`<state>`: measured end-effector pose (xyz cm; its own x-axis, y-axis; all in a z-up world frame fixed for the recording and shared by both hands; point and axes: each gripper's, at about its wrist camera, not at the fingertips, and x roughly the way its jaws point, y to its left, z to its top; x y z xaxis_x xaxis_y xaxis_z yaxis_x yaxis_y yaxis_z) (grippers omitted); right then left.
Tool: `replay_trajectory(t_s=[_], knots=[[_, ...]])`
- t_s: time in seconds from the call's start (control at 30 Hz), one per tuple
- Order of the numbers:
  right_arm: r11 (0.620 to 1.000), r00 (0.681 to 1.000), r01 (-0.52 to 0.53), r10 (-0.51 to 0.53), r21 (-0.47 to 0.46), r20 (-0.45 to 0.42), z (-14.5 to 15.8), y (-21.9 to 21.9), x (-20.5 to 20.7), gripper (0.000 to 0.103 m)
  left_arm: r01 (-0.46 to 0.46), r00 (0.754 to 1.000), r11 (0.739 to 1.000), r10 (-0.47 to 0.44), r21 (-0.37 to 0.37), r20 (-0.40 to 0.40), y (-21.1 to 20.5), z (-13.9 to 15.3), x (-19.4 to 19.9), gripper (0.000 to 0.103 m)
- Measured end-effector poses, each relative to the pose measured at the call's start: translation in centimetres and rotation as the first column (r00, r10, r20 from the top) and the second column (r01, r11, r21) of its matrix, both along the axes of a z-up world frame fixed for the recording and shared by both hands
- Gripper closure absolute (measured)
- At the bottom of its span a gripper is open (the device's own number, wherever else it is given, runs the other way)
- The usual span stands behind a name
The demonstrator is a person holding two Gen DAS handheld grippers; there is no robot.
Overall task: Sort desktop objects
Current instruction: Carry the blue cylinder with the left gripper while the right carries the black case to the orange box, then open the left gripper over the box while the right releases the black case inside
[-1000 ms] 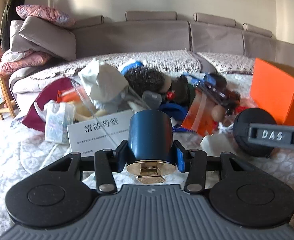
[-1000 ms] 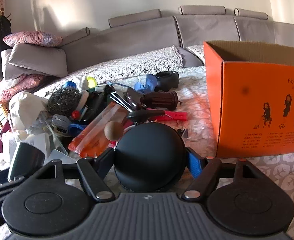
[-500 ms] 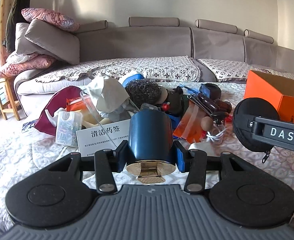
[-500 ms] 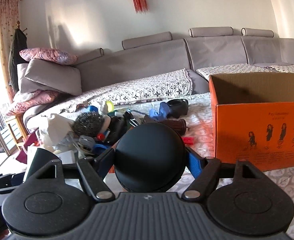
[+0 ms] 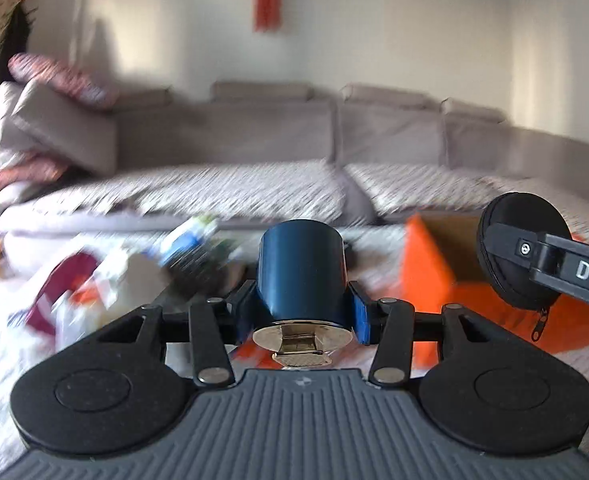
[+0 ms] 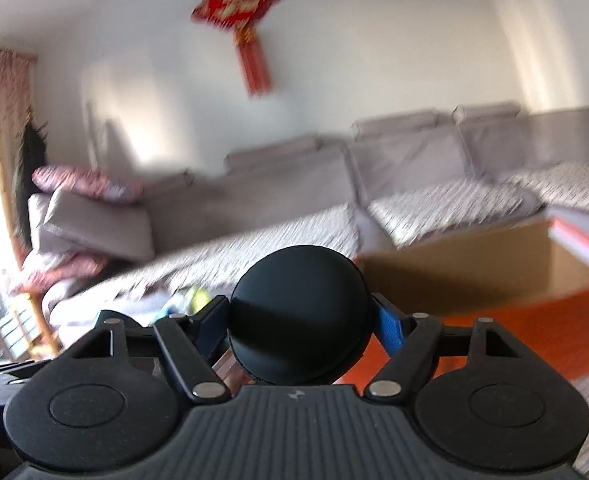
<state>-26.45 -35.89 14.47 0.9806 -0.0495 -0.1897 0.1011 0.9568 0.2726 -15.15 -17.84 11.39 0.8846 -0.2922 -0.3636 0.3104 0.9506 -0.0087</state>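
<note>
My left gripper is shut on a dark blue cylinder with a gold cap, held in the air above the table. My right gripper is shut on a round black zip case, which also shows at the right of the left wrist view. The open orange cardboard box stands just ahead and right of the case; it also shows in the left wrist view. The case is about level with the box's rim.
A blurred pile of mixed desktop objects lies on the patterned tablecloth at the left. A grey sofa with cushions runs along the back wall. A red knot ornament hangs on the wall.
Both grippers have risen and tilted up with their objects still held. The view now shows more wall and sofa, and the box's open top has come into sight. The frames are motion-blurred.
</note>
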Motion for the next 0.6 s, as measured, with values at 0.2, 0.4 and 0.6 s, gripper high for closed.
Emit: replay_trajectory(t_s=[0.2,0.4,0.6], knots=[[0.987,0.987,0.160,-0.160,0.001,0.005,0.1,-6.2,0.5,0.028,0.123,0.992,0.992,-0.122,-0.024,0.044,-5.7,1.4,0.6,0.056],[0.967,0.967,0.253,-0.253,-0.005,-0.028,-1.7,-10.0,2.3,0.028,0.191,0.981,0.981,-0.191,-0.021,0.019,-10.2,0.3,4.0,0.056],[0.959,0.957,0.282,-0.280,0.008,-0.079,-3.9,-12.3,4.0,0.028,0.215,0.976,0.977,-0.215,0.006,-0.024,-11.9,-1.5,6.9,0.056]])
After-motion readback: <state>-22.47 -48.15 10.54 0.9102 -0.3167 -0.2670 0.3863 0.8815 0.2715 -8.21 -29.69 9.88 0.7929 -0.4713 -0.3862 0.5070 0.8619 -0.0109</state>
